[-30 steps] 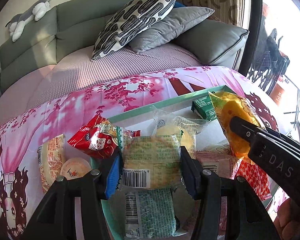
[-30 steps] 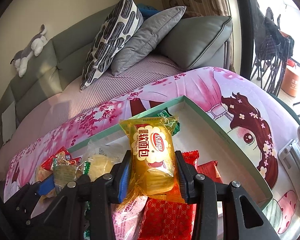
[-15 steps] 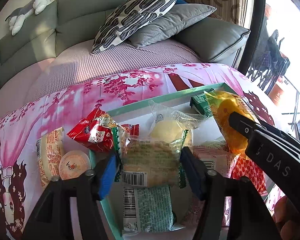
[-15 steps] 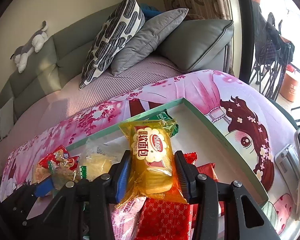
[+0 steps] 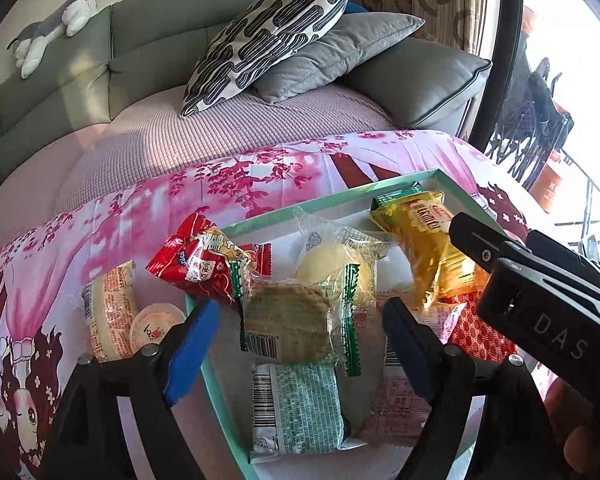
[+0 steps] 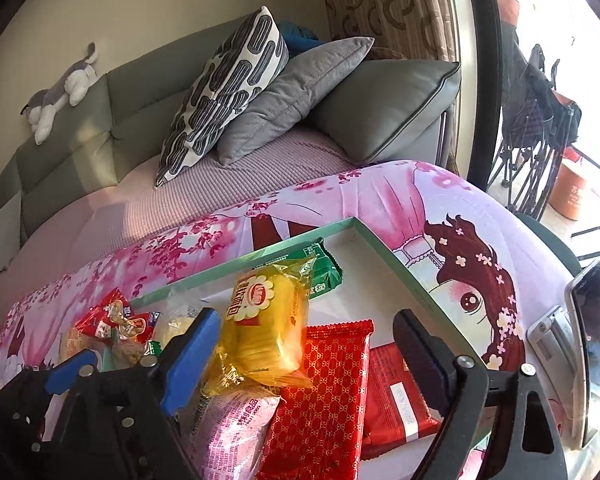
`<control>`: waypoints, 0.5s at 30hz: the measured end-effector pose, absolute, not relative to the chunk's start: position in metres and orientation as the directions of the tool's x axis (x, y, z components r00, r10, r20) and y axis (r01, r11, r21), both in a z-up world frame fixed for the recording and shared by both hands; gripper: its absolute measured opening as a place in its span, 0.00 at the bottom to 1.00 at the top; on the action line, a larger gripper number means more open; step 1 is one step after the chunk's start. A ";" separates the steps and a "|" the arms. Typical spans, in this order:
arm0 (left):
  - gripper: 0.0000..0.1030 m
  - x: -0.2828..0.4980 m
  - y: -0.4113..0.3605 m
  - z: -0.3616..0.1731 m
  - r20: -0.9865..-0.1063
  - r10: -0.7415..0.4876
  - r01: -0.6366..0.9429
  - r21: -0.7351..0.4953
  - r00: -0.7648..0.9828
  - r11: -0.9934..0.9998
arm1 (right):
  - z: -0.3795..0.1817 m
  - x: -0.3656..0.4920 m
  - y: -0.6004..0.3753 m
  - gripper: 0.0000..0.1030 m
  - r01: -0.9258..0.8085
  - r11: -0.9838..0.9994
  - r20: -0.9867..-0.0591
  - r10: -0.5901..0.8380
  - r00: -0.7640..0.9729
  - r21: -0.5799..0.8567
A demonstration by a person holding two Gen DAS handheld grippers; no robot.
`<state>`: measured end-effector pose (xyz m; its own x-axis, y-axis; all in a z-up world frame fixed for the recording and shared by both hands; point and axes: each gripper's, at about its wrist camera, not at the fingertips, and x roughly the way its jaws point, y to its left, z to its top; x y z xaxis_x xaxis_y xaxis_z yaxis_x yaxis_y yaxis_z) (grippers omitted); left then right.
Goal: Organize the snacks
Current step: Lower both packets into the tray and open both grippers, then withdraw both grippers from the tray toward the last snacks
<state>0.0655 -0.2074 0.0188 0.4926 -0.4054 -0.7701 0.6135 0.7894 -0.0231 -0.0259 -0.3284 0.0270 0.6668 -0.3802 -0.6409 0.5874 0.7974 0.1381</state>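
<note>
A shallow mint-green box (image 5: 260, 218) (image 6: 384, 248) lies on the pink printed cloth and holds several wrapped snacks. My left gripper (image 5: 300, 344) is open, its jaws either side of a clear green-edged biscuit pack (image 5: 288, 320) that lies in the box on a green-white packet (image 5: 300, 408). My right gripper (image 6: 304, 360) is open, with the yellow bread packet (image 6: 268, 328) (image 5: 424, 248) lying loose by its left pad on red packets (image 6: 324, 392). A pale bun pack (image 5: 332, 264) lies behind.
A red snack bag (image 5: 196, 260), an orange packet (image 5: 108, 312) and a jelly cup (image 5: 152, 328) lie left of the box on the cloth. A phone on a stand (image 6: 588, 344) is at the right. A sofa with cushions (image 5: 268, 40) stands behind.
Both grippers have opened. The left let go of the biscuit pack and the right let go of the yellow bread packet, which now lie in the box.
</note>
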 end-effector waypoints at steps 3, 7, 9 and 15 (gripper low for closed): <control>0.87 0.065 -0.205 0.023 -0.761 -0.408 0.613 -0.016 0.506 0.790 | 0.029 -0.027 -0.328 0.93 0.591 0.795 -0.636 -0.386 0.668 0.138; 0.93 0.065 -0.202 0.026 -0.750 -0.416 0.611 -0.020 0.514 0.792 | 0.030 -0.028 -0.327 1.00 0.593 0.794 -0.629 -0.393 0.671 0.137; 0.93 0.066 -0.200 0.027 -0.745 -0.418 0.607 -0.023 0.519 0.794 | 0.031 -0.028 -0.327 1.00 0.592 0.794 -0.628 -0.393 0.672 0.136; 0.98 0.069 -0.197 0.029 -0.737 -0.406 0.585 -0.019 0.540 0.811 | 0.030 -0.028 -0.328 1.00 0.598 0.790 -0.626 -0.398 0.671 0.137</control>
<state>0.0691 -0.1968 0.0285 0.5399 -0.4065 -0.7370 0.5849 0.8109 -0.0188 -0.0278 -0.3277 0.0298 0.6706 -0.3983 -0.6259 0.5975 0.7900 0.1375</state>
